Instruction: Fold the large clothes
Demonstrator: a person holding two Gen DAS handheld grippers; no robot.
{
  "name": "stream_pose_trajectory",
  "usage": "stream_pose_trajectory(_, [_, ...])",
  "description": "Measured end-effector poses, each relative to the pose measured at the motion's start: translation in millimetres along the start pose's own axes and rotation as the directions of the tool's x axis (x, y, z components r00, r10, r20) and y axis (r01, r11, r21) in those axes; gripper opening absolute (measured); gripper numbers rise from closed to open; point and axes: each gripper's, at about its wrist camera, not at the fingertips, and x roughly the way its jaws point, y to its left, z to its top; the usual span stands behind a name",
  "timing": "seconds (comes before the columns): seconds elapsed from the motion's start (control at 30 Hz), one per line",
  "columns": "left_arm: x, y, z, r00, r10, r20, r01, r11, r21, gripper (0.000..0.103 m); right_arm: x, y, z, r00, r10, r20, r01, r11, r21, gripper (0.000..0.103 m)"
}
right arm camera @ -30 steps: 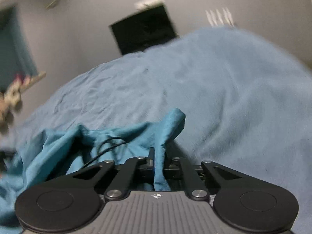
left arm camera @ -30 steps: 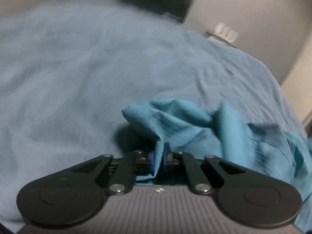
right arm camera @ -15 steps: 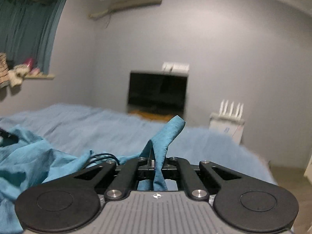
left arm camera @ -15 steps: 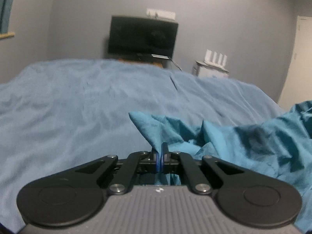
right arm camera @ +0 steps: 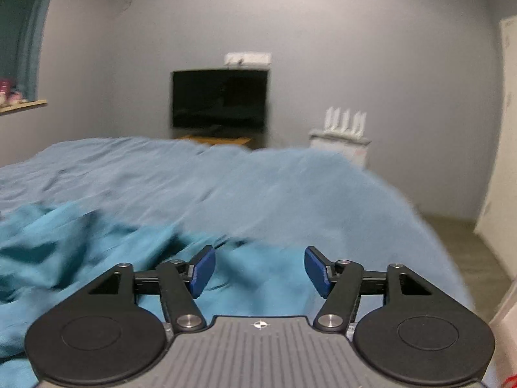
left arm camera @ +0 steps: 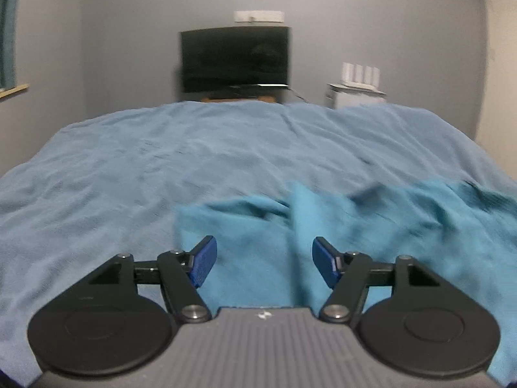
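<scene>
1. A big bed [left arm camera: 161,161] with a light blue cover fills most of both views.
2. A teal garment [left arm camera: 387,226] lies crumpled on the bed, close in front of both grippers. It looks blurry in both views.
3. A dark TV [right arm camera: 219,98] hangs by the grey wall past the far end of the bed.
4. A small white cabinet [left arm camera: 353,95] stands to the right of the TV, with a white router on top.
5. The left gripper [left arm camera: 264,260] has its jaws opening. The teal cloth shows between the blue pads, but they do not press on it.
6. The right gripper [right arm camera: 260,270] has its jaws opening too, with cloth below and nothing pinched.
</scene>
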Motion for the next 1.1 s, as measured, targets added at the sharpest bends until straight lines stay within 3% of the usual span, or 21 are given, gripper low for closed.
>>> stream_pose_trajectory(0.17, [-22,-51,-30,0.990,-0.135,-0.044,0.133,0.990,-0.046,0.064,-10,57,-23,0.985,0.157,-0.069,-0.157,0.988,0.011,0.077])
stream_pose_trajectory(0.23, [-30,-68,-46,0.984,-0.169,-0.064,0.167,0.985,-0.043,0.064,-9,71,-34,0.978,0.173,-0.116,-0.174,0.985,0.001,0.077])
stream_pose_trajectory(0.3, [-29,-85,-62,0.980,-0.165,-0.113,0.165,0.986,-0.001,0.069,-2,78,-52,0.973,0.150,-0.174,-0.153,0.988,-0.002,0.076])
stream_pose_trajectory(0.37, [-21,-100,-78,0.979,-0.110,-0.171,0.127,0.988,0.086,0.070,11,80,-76,0.964,0.087,-0.251,-0.094,0.995,-0.017,0.075])
stream_pose_trajectory(0.47, [1,-104,-100,0.970,-0.046,-0.238,0.079,0.988,0.132,0.071,3,68,-101,0.968,0.040,-0.249,-0.052,0.998,-0.042,0.076])
stream_pose_trajectory(0.67, [-27,-95,-91,0.977,-0.068,-0.204,0.061,0.997,-0.040,0.073,-29,60,-90,0.984,-0.034,-0.177,0.043,0.998,0.049,0.085])
stream_pose_trajectory(0.77, [-45,-102,-90,0.984,-0.074,-0.163,0.071,0.997,-0.023,0.073,-52,48,-97,0.986,-0.066,-0.152,0.089,0.984,0.152,0.085])
stream_pose_trajectory(0.93, [-60,-111,-93,0.980,-0.133,-0.147,0.131,0.991,-0.022,0.073,-63,30,-102,0.988,-0.024,-0.155,0.070,0.952,0.299,0.092])
stream_pose_trajectory(1.1, [-58,-119,-98,0.976,-0.141,-0.164,0.143,0.990,0.001,0.073,-56,32,-113,0.982,-0.032,-0.185,0.085,0.955,0.285,0.096])
